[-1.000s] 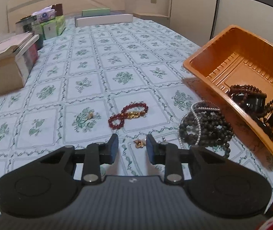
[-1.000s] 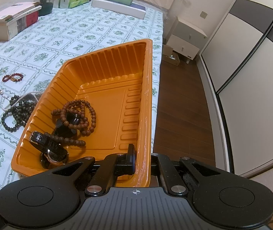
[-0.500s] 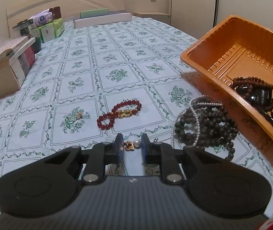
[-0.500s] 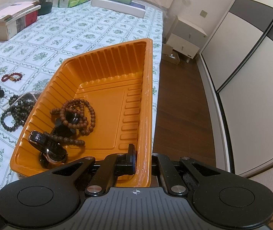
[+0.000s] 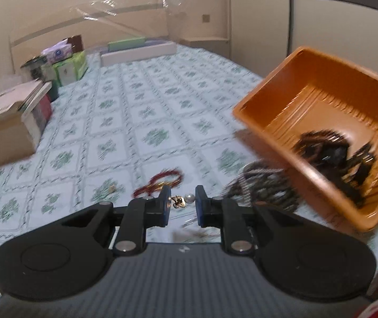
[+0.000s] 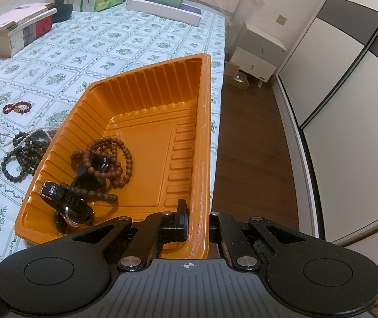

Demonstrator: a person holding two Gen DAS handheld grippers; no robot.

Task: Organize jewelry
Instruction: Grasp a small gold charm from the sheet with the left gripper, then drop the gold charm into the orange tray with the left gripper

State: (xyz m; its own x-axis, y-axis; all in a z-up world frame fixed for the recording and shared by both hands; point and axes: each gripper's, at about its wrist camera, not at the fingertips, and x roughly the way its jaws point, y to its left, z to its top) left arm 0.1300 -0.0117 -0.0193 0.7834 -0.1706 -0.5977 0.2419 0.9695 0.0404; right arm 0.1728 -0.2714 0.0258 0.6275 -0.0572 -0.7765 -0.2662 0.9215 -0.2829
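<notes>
Bracelets lie in the orange tray already — brown beads and watches. Left gripper, jaws parted, brackets a gold charm; right gripper clamps the tray wall. Red bracelet and dark strands remain on the bed.

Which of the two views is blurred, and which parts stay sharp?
Left wrist view: motion blur smears the orange tray and dark beads; the left tool stays sharp. Right wrist view: sharp throughout, with fisheye bending at the edges.
</notes>
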